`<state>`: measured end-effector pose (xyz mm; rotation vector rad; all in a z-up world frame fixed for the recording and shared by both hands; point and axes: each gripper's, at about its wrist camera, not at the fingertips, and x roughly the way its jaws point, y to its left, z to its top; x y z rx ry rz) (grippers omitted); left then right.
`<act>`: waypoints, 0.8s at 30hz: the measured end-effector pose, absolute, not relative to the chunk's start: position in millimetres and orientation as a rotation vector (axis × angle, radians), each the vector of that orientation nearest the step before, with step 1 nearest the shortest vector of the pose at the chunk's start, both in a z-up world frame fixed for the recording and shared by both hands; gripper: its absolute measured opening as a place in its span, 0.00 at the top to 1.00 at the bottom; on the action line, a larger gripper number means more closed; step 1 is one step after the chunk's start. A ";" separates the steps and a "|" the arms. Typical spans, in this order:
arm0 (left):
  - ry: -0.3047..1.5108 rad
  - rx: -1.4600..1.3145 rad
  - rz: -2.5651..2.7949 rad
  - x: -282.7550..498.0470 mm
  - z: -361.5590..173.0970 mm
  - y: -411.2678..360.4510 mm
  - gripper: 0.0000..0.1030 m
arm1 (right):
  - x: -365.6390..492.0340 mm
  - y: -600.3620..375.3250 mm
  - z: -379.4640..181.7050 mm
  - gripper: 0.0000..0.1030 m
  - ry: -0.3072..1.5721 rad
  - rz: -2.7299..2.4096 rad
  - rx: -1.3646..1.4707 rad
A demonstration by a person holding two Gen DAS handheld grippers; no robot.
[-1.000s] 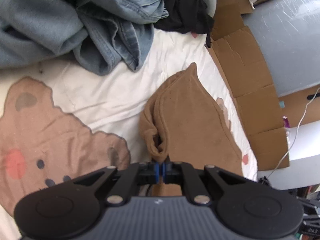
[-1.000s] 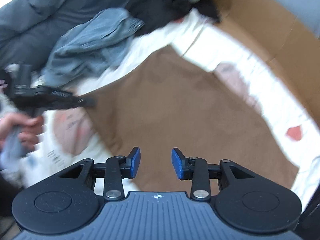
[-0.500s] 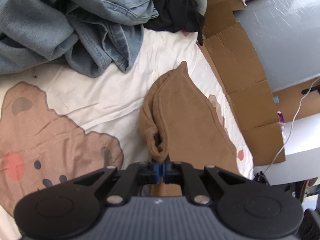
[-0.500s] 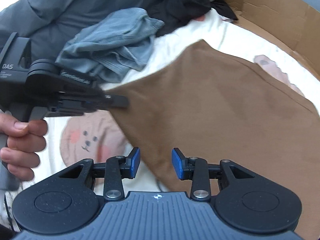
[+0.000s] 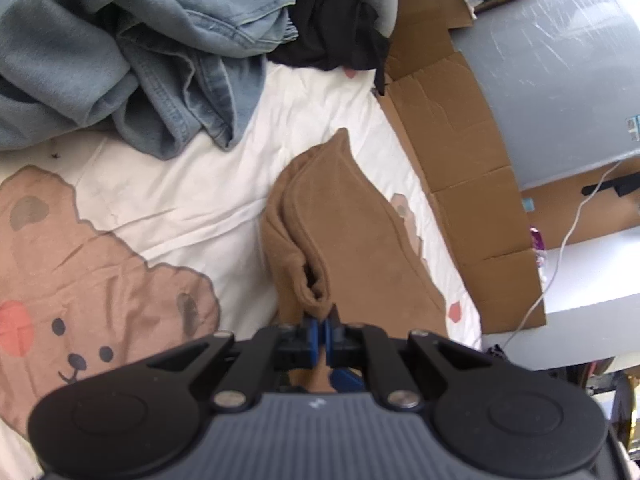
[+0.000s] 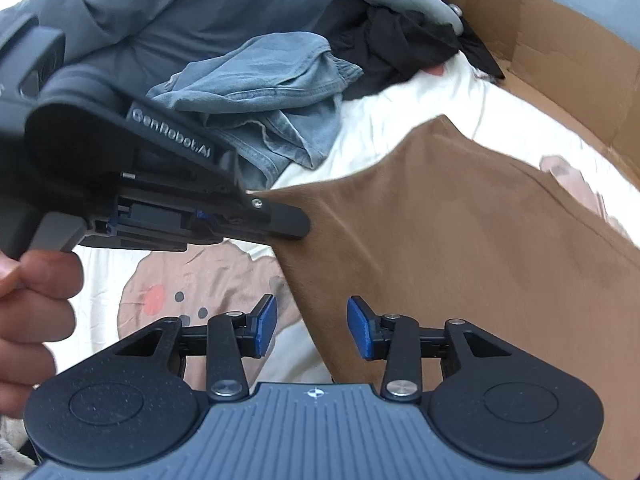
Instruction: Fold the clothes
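The brown garment [image 5: 352, 240] lies on the white bear-print sheet [image 5: 168, 184], one edge lifted, and the left gripper [image 5: 322, 338] has that bunched edge pinched tight between its blue pads. From the right wrist view the cloth [image 6: 460, 240] stretches taut from the left gripper [image 6: 292, 222], which a hand [image 6: 32, 304] grips at the left. The right gripper [image 6: 312, 326] hangs just above the garment's near edge, jaws apart, touching nothing. Beyond, a heap of blue jeans [image 5: 168, 80] and black clothing [image 5: 332, 28] sits on the sheet, with flattened cardboard [image 5: 460, 168] alongside on the right.
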<state>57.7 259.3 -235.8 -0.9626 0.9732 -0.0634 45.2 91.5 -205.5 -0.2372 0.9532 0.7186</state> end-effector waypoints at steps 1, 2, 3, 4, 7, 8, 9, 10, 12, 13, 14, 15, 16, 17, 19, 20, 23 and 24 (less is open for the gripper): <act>0.972 -0.967 -0.068 57.4 -235.7 259.2 0.97 | 45.1 94.4 -205.7 0.54 0.940 0.713 -0.251; 0.972 -0.971 -0.072 57.1 -235.8 259.3 0.97 | 45.9 96.8 -206.1 0.54 0.934 0.711 -0.256; 0.971 -0.974 -0.077 57.1 -235.7 259.5 0.97 | 46.6 99.1 -206.5 0.54 0.928 0.708 -0.261; 0.970 -0.972 -0.083 57.4 -235.0 259.6 0.97 | 47.4 101.5 -206.9 0.54 0.921 0.705 -0.266; 0.966 -0.963 -0.108 58.7 -231.9 259.9 0.97 | 48.8 109.8 -207.8 0.54 0.891 0.703 -0.291; 0.964 -0.959 -0.117 59.4 -230.7 259.9 0.97 | 49.7 112.7 -208.3 0.54 0.884 0.702 -0.298; 0.964 -0.955 -0.125 59.8 -229.8 259.9 0.97 | 51.1 115.6 -209.0 0.54 0.878 0.699 -0.305; 0.965 -0.954 -0.131 60.2 -229.5 260.0 0.97 | 52.4 118.4 -209.7 0.54 0.872 0.695 -0.312; 0.965 -0.956 -0.135 60.9 -229.7 260.8 0.97 | 55.0 123.4 -211.2 0.54 0.861 0.682 -0.319; 0.963 -0.960 -0.137 61.0 -229.9 261.3 0.97 | 56.4 125.4 -212.2 0.54 0.860 0.677 -0.318; 0.960 -0.963 -0.140 61.0 -229.9 261.8 0.97 | 57.6 127.5 -213.3 0.54 0.859 0.674 -0.320; 0.960 -0.961 -0.144 61.2 -229.4 261.8 0.97 | 58.6 129.5 -214.3 0.54 0.856 0.672 -0.326; 0.960 -0.958 -0.148 61.5 -228.8 261.4 0.97 | 59.1 131.3 -215.2 0.54 0.850 0.669 -0.338; 0.960 -0.954 -0.152 61.9 -228.1 261.0 0.97 | 59.6 133.2 -216.0 0.54 0.843 0.666 -0.349; 0.961 -0.942 -0.164 62.5 -226.1 259.8 0.97 | 61.5 136.4 -217.5 0.54 0.834 0.661 -0.364; 0.962 -0.936 -0.170 62.8 -225.1 259.2 0.97 | 62.8 137.5 -218.0 0.54 0.833 0.657 -0.367; 0.963 -0.921 -0.188 64.0 -221.3 258.7 0.97 | 66.2 140.1 -220.3 0.81 0.832 0.650 -0.404; 0.958 -0.929 -0.200 64.1 -219.1 260.2 0.97 | 67.3 140.7 -221.2 0.94 0.831 0.651 -0.419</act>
